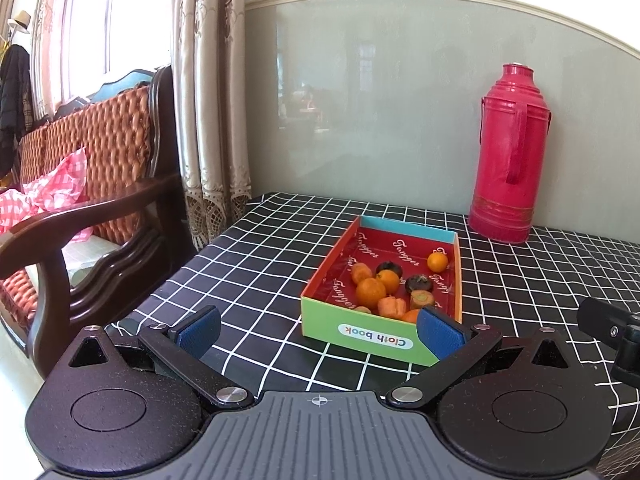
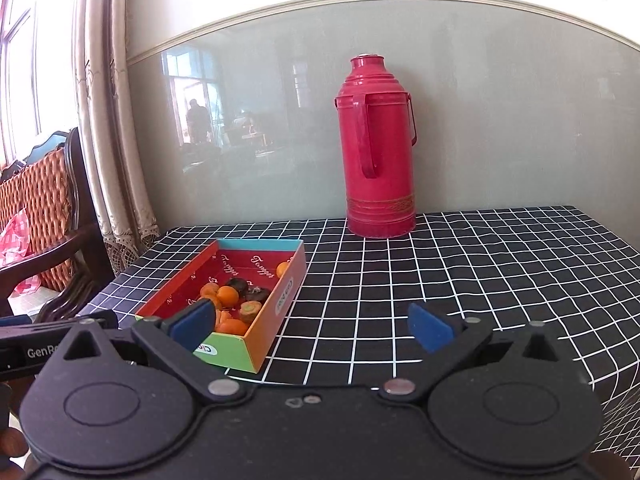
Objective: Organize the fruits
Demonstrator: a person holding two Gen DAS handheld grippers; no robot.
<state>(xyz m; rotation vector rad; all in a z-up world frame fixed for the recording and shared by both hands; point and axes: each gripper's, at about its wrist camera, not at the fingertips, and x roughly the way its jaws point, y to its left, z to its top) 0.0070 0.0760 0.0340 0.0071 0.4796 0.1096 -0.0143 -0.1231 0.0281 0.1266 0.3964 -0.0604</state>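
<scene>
A shallow cardboard box (image 1: 374, 336) with a red inside and a green "Cloth book" front stands on the checked tablecloth. Several small oranges (image 1: 371, 293), peeled segments (image 1: 392, 306) and dark fruits (image 1: 419, 283) lie in it; one orange (image 1: 437, 261) sits apart near the far right wall. My left gripper (image 1: 320, 330) is open, just short of the box's front wall, nothing between its blue pads. In the right wrist view the box (image 2: 280, 304) is at lower left, fruit (image 2: 227, 295) inside. My right gripper (image 2: 312, 326) is open and empty, its left pad (image 2: 194, 322) overlapping the box's near end.
A tall red thermos flask (image 1: 510, 152) (image 2: 378, 148) stands at the back of the table against the grey wall panel. A wooden armchair (image 1: 92, 196) with a pink checked cloth sits left of the table edge, curtains behind it. Bare tablecloth (image 2: 480, 280) spreads right of the box.
</scene>
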